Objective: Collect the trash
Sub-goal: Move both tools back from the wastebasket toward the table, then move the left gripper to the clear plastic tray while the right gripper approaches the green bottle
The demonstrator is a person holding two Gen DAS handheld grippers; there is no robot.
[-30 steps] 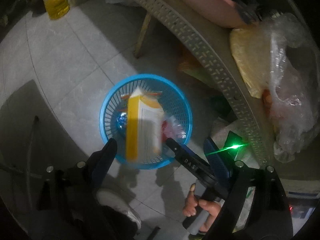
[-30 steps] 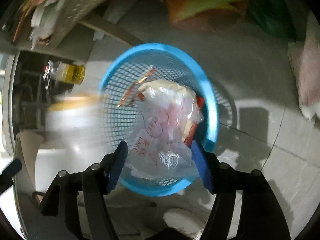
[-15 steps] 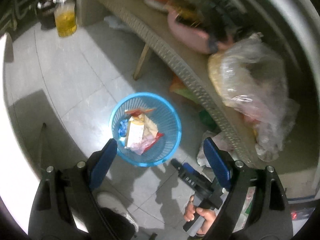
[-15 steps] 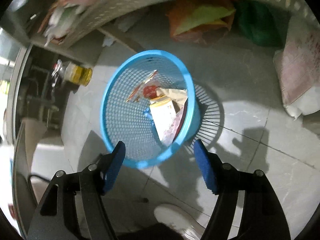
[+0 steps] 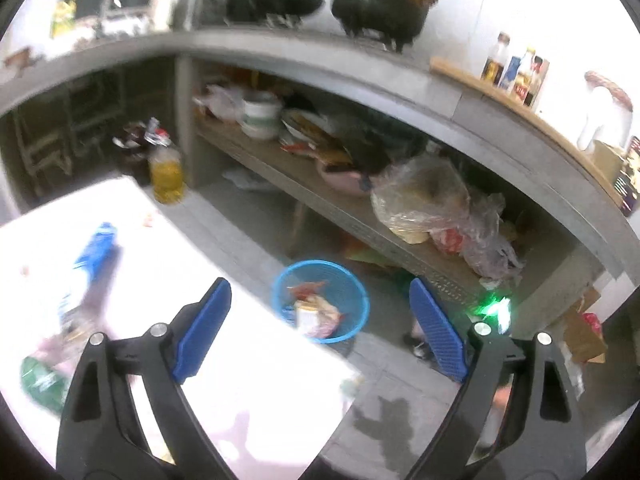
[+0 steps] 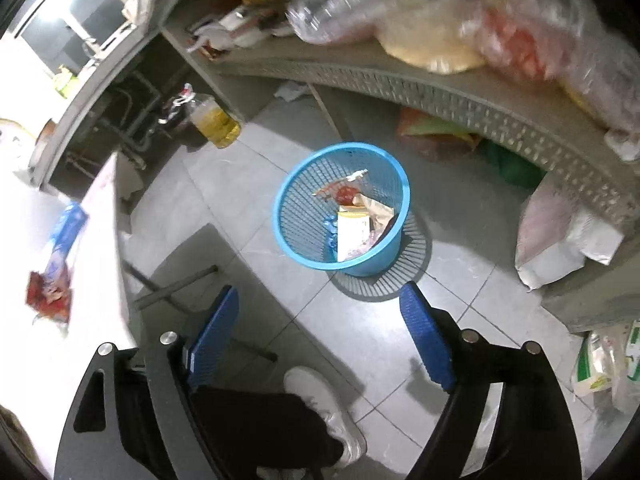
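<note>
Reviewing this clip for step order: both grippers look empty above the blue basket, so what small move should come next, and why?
Probably swing the left gripper toward the blue wrapper on the white table. Both it and the right gripper are open and empty, the blue basket already holds trash, and wrappers remain on the table.

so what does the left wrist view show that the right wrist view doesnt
Only the left wrist view shows the worktop above the shelf: a black pot and a row of bottles.

Only the right wrist view shows the person's white shoe and a white sack on the floor.

Both show the round blue plastic mesh basket holding trash, the yellow oil bottle on the floor, and a blue wrapper on the white table.
</note>
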